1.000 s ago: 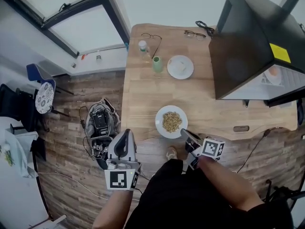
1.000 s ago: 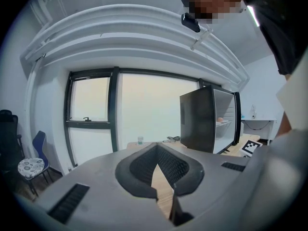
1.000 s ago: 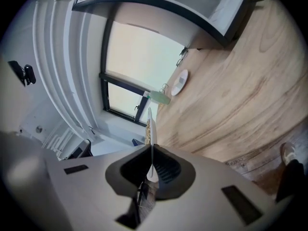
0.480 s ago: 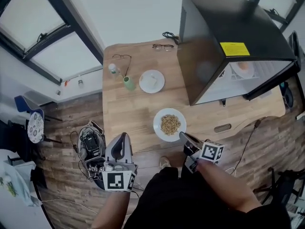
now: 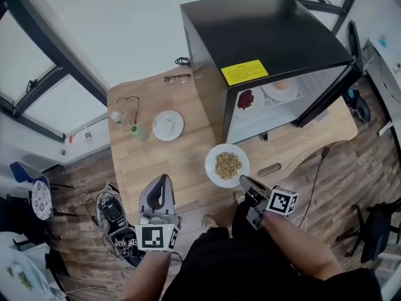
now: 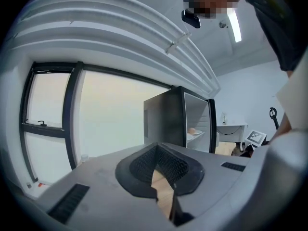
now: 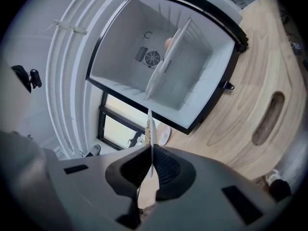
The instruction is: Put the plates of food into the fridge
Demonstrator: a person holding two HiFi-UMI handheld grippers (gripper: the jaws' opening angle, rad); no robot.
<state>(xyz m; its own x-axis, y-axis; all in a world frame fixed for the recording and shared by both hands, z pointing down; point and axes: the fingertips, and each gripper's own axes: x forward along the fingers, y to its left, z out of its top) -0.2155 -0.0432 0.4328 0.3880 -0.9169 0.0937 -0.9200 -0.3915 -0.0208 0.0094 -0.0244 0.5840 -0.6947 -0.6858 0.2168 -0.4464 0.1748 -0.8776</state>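
Note:
A white plate of grain-like food [image 5: 227, 165] hangs just over the wooden table's [image 5: 163, 162] front edge, with my right gripper [image 5: 244, 181] shut on its near rim. In the right gripper view the plate [image 7: 151, 129] shows edge-on between the pads. Ahead stands the open black fridge [image 5: 263, 36], its white inside [image 7: 144, 76] facing me. On its shelf sit a plate of red food [image 5: 245, 99] and a plate with something orange [image 5: 280, 88]. A second white plate [image 5: 168, 125] lies on the table at the left. My left gripper [image 5: 164, 180] is shut and empty [image 6: 161, 177].
A green cup [image 5: 137, 133], a small bottle [image 5: 116, 117], two pairs of glasses [image 5: 128, 100] [image 5: 178, 78] and a cable [image 5: 182, 61] lie at the table's far left. A slot [image 5: 269, 170] is cut in the table's edge. Bags and cables [image 5: 113, 212] lie on the floor.
The view has swung so that the fridge's open inside now shows. Both grippers moved towards the fridge, the right one carrying the grain plate along the table's front.

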